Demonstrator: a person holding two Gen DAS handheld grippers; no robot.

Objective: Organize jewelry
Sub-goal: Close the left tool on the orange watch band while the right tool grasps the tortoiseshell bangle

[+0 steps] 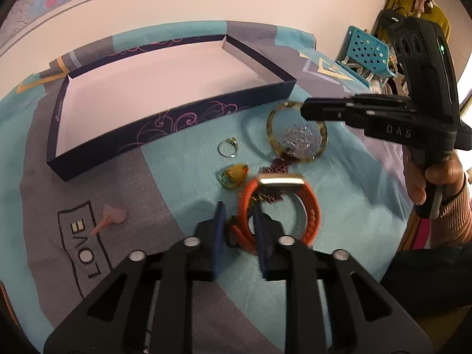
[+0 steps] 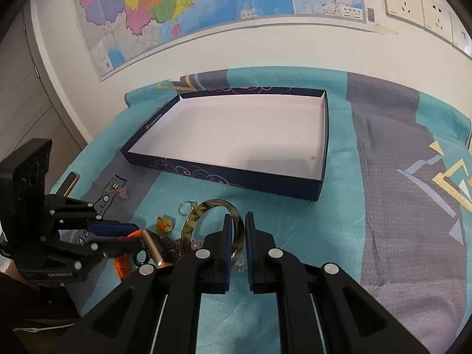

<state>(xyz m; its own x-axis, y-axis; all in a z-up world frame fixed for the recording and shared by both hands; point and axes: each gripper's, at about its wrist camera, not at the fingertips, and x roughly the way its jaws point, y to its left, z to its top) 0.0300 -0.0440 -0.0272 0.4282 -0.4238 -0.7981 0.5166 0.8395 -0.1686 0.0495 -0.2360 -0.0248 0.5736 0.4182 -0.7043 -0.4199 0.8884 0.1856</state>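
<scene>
A dark blue box with a white inside lies open on the cloth. My left gripper is shut on the strap of an orange watch. My right gripper is shut on a mottled amber bangle, held tilted above a clear bead bracelet. A silver ring, a yellow-orange pendant, a dark red bead chain and a pink hair clip lie in front of the box.
A teal and grey patterned cloth covers the surface. A map hangs on the wall behind. A teal perforated basket stands at the far right.
</scene>
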